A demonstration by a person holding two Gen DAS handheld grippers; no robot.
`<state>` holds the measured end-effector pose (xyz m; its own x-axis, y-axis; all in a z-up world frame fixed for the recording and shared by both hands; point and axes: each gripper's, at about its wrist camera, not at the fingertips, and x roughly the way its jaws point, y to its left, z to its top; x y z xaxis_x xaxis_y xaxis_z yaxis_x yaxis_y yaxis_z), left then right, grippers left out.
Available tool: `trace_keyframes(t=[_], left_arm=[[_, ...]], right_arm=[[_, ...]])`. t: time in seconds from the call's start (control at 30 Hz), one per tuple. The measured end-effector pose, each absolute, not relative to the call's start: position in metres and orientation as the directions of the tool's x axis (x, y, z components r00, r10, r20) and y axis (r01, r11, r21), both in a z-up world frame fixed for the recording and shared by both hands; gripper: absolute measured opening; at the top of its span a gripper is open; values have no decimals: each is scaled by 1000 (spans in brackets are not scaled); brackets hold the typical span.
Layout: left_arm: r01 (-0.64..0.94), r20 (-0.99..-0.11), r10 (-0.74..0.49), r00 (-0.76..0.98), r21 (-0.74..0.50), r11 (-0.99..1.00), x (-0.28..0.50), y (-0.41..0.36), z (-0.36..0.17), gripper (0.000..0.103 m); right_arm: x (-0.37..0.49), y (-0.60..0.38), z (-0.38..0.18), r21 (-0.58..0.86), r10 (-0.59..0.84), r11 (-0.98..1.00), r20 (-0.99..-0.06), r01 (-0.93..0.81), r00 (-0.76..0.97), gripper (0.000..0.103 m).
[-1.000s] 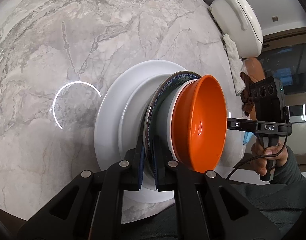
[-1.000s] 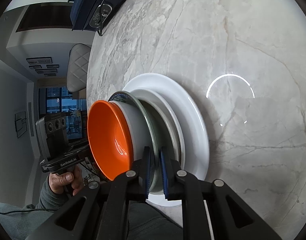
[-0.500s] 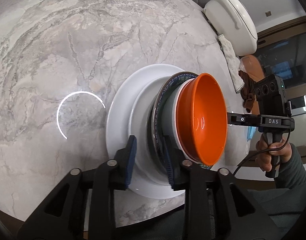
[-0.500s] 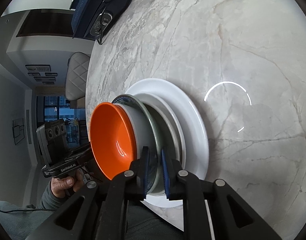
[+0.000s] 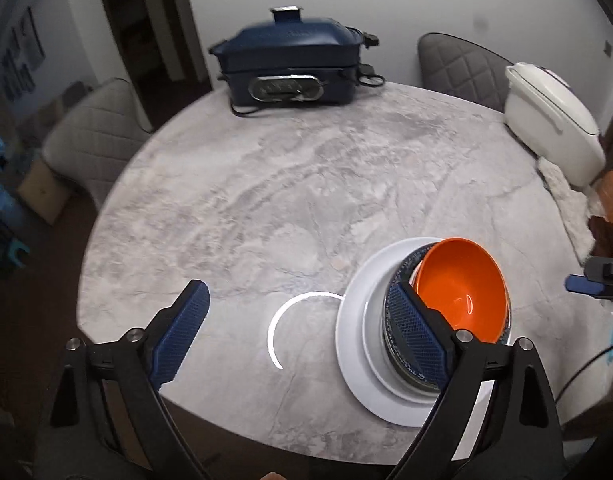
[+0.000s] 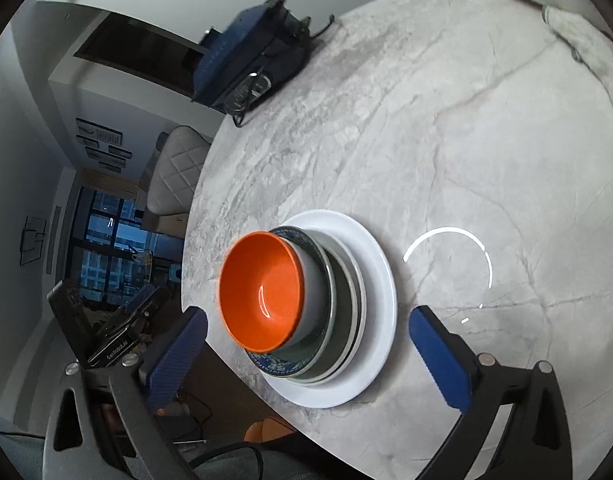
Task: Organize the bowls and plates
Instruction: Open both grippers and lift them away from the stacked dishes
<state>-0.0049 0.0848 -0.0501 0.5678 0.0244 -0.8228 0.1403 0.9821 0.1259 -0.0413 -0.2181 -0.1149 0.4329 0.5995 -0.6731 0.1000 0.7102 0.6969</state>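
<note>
Round marble table [image 5: 306, 200]: white plate [image 5: 356, 344], blue cooker [image 5: 290, 68], white cooker [image 5: 554, 132].

The top bowl [image 6: 262, 292] is bright orange inside with a pale grey-white outside. Beneath it a plate [image 6: 272, 365] has a dark blue patterned rim, and the large plate [image 6: 380, 292] is plain white. The table [image 5: 290, 184] is grey-veined marble. The far cooker [image 5: 290, 68] is navy; the finger pads [image 6: 440, 354] are blue.
</note>
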Motion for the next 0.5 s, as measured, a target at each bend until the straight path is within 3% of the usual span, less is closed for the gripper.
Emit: trace_keyframes(t=[0.2, 0.37, 0.5], left_arm=[[-12, -758, 258, 599, 313, 950, -59, 41, -7, 92], [17, -818, 127, 561, 165, 986, -83, 26, 6, 92], [87, -809, -101, 579, -61, 994, -103, 16, 16, 92]], right_arm=[[-69, -214, -77, 669, 583, 743, -637, -14, 505, 103], [-91, -211, -42, 674, 584, 733, -548, -97, 599, 103], [-102, -213, -27, 656, 557, 746, -525, -111, 643, 103]])
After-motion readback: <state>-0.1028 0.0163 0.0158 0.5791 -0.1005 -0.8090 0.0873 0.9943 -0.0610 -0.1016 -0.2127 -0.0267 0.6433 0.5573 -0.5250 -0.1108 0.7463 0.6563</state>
